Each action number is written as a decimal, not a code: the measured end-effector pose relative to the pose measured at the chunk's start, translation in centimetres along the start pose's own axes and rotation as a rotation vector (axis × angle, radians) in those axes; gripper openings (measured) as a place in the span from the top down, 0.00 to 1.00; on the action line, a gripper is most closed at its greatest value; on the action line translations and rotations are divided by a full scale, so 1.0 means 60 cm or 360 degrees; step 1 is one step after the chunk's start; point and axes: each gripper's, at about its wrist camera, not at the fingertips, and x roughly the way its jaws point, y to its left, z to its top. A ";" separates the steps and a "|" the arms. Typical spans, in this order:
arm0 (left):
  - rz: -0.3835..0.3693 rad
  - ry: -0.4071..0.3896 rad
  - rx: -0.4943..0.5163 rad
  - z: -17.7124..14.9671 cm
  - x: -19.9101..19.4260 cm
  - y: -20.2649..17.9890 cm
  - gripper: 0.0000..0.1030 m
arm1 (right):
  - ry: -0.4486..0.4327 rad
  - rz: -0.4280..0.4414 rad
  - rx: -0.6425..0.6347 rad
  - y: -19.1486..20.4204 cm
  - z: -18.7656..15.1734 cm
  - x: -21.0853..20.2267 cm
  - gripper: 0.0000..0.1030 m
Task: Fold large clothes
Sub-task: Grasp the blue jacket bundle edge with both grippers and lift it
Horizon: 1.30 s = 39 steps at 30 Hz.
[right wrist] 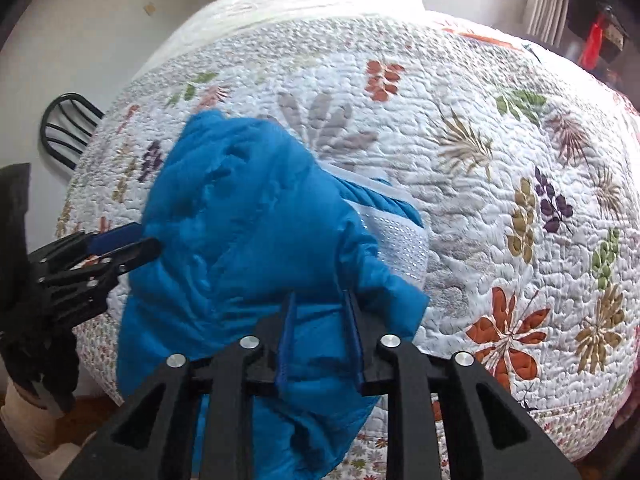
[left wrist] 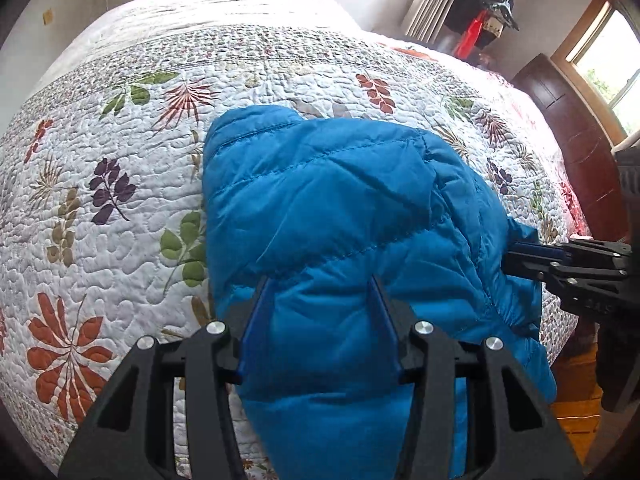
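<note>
Bed [left wrist: 120,128] with floral quilt fills both views, lots of bare quilt beyond and to either side of the jacket; far edge runs along a pale wall, near edge drops to wood floor [left wrist: 576,412] at bottom right of the left wrist view. Dark wood furniture [left wrist: 576,140] stands just off the bed's right side under a window, and a black chair back [right wrist: 66,128] sits past the bed's left edge in the right wrist view. Blue puffer jacket [left wrist: 340,208] lies bunched on the near part of the quilt, its lower end hanging over the near bed edge; white mesh lining [right wrist: 394,236] shows on its right side in the right wrist view. Left gripper [left wrist: 320,292] comes in low from the near edge, pointing toward the far side of the bed, fingers spread fairly wide with a thick fold of jacket bulging between them; the fabric fills the gap, but whether it's pinched tight I can't tell. Right gripper [right wrist: 320,300] points the same way, fingers closer together, a narrower ridge of jacket between them and touching both pads. Each gripper shows in the other's view, at the jacket's side edge, its tips touching the fabric.
</note>
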 end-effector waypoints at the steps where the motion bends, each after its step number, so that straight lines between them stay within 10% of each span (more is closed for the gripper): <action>1: 0.0002 0.0001 0.0013 -0.001 0.005 -0.005 0.54 | 0.0025 -0.0002 0.0044 -0.014 -0.001 0.015 0.83; 15: 0.0047 0.0098 0.0066 0.021 0.052 -0.018 0.53 | 0.0087 0.0135 0.0262 -0.070 -0.006 0.054 0.85; 25: -0.0179 0.0131 0.0154 -0.061 -0.097 -0.009 0.58 | -0.0029 0.0163 -0.0247 0.066 -0.075 -0.095 0.72; 30: -0.0336 0.0232 0.0124 -0.109 -0.083 -0.012 0.62 | 0.0082 0.0116 -0.0291 0.092 -0.111 -0.071 0.73; 39: -0.0280 0.0304 0.0231 -0.143 -0.015 -0.021 0.66 | 0.0213 0.0111 -0.0163 0.062 -0.141 0.026 0.82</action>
